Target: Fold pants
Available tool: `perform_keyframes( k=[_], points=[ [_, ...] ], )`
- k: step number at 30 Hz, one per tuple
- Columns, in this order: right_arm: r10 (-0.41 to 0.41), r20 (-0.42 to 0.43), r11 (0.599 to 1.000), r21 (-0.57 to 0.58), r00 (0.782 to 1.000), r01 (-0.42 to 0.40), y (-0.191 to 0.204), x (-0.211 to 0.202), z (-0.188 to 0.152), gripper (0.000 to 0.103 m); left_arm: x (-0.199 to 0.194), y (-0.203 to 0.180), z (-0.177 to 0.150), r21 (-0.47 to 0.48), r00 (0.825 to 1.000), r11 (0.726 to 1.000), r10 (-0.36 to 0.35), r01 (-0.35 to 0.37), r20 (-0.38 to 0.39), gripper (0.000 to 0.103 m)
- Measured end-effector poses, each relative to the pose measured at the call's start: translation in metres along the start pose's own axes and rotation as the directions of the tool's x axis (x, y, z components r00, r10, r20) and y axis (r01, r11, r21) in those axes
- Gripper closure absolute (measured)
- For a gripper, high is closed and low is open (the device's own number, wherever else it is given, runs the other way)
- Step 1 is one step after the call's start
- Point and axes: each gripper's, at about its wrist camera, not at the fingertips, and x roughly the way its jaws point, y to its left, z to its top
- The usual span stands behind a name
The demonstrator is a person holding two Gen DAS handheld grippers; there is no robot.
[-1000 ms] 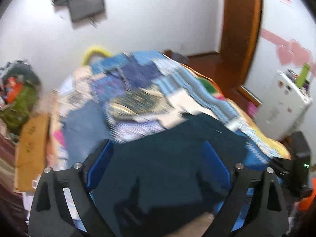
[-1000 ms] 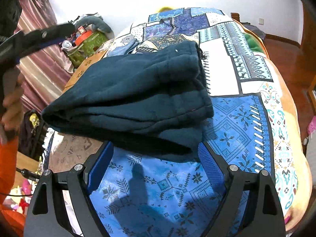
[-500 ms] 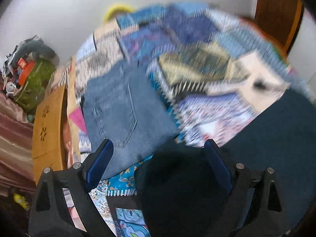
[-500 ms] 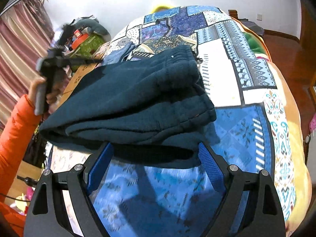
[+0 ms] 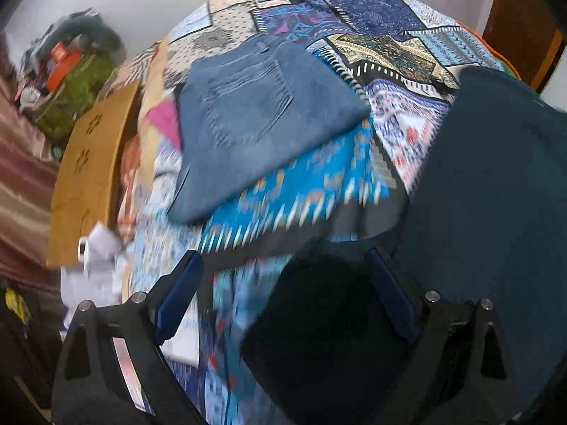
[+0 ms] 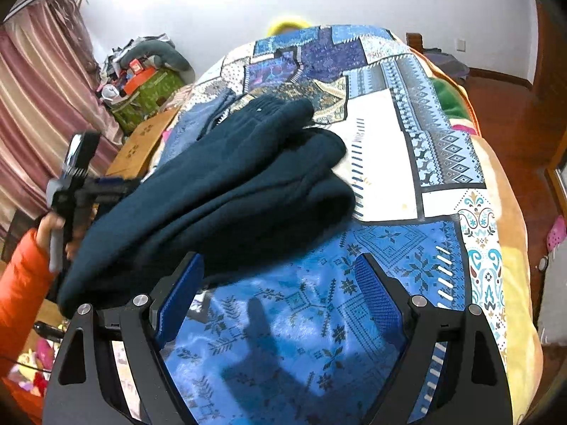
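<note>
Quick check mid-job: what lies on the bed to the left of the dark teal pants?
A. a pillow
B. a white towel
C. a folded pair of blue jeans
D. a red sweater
C: the left wrist view shows folded blue jeans, back pocket up, on the patchwork bedspread, left of the dark teal pants.

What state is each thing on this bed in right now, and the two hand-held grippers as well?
Dark teal pants: folded into a thick bundle, lying on the quilt.
Blue jeans: folded flat, back pocket up, beside the teal pants.
Patchwork quilt: spread over the bed.
Left hand-held gripper: open, nothing between its fingers.
Right hand-held gripper: open, empty, near the bundle's edge.
</note>
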Motion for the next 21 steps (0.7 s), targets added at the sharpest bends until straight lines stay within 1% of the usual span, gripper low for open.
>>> perform_keyframes(
  k=[3,4,6,7,8,10,12,13,14,17,18,19,21],
  points=[
    [0.007,0.018,1.000,-0.015,1.000,-0.007,0.007,-0.007,-0.001,0.017,-0.025,-0.005,-0.030,0.009,1.000,1.000,0.003,-0.003,0.031,0.008],
    [0.009,0.027,1.000,-0.026,1.000,-0.008,0.011,-0.011,-0.002,0.017,-0.037,-0.011,-0.042,0.012,0.998,1.000,0.014,-0.015,0.055,0.008],
    [0.009,0.040,0.999,-0.046,0.999,-0.007,0.017,-0.014,-0.001,0.017,-0.049,-0.020,-0.052,0.017,0.997,0.999,0.029,-0.031,0.071,0.009],
    [0.007,0.048,0.998,-0.059,0.999,-0.004,0.020,-0.017,-0.001,0.017,-0.057,-0.026,-0.058,0.017,0.997,1.000,0.025,-0.026,0.079,0.010],
    [0.006,0.054,0.998,-0.066,0.999,-0.002,0.022,-0.018,-0.001,0.017,-0.061,-0.029,-0.061,0.011,0.997,1.000,-0.004,0.003,0.076,0.013],
    [0.006,0.059,0.997,-0.073,0.998,-0.002,0.025,-0.019,0.000,0.017,-0.068,-0.033,-0.066,-0.015,0.994,0.995,-0.095,0.096,0.062,0.014],
    [0.007,0.062,0.997,-0.073,0.998,-0.002,0.026,-0.020,0.002,0.017,-0.072,-0.038,-0.070,-0.026,0.981,0.981,-0.189,0.191,0.047,0.014],
    [0.007,0.063,0.997,-0.076,0.998,-0.002,0.026,-0.021,0.003,0.017,-0.074,-0.042,-0.071,-0.022,0.975,0.975,-0.218,0.219,0.044,0.014],
    [0.004,0.063,0.997,-0.083,0.998,0.001,0.027,-0.021,0.004,0.017,-0.076,-0.044,-0.071,-0.022,0.972,0.973,-0.229,0.230,0.045,0.014],
    [-0.009,0.061,0.995,-0.101,0.998,0.015,0.026,-0.021,0.006,0.017,-0.080,-0.043,-0.062,-0.067,0.968,0.967,-0.242,0.245,0.062,0.014],
    [-0.012,0.057,0.994,-0.107,0.998,0.018,0.026,-0.019,0.008,0.017,-0.082,-0.040,-0.058,-0.079,0.965,0.963,-0.251,0.256,0.076,0.014],
    [-0.013,0.054,0.994,-0.111,0.998,0.019,0.025,-0.018,0.011,0.017,-0.087,-0.036,-0.051,-0.087,0.959,0.958,-0.263,0.273,0.109,0.014],
    [0.006,0.037,0.994,-0.111,0.999,-0.002,0.021,-0.012,0.019,0.017,-0.091,-0.033,-0.038,-0.082,0.957,0.960,-0.257,0.269,0.136,0.013]
  ],
)
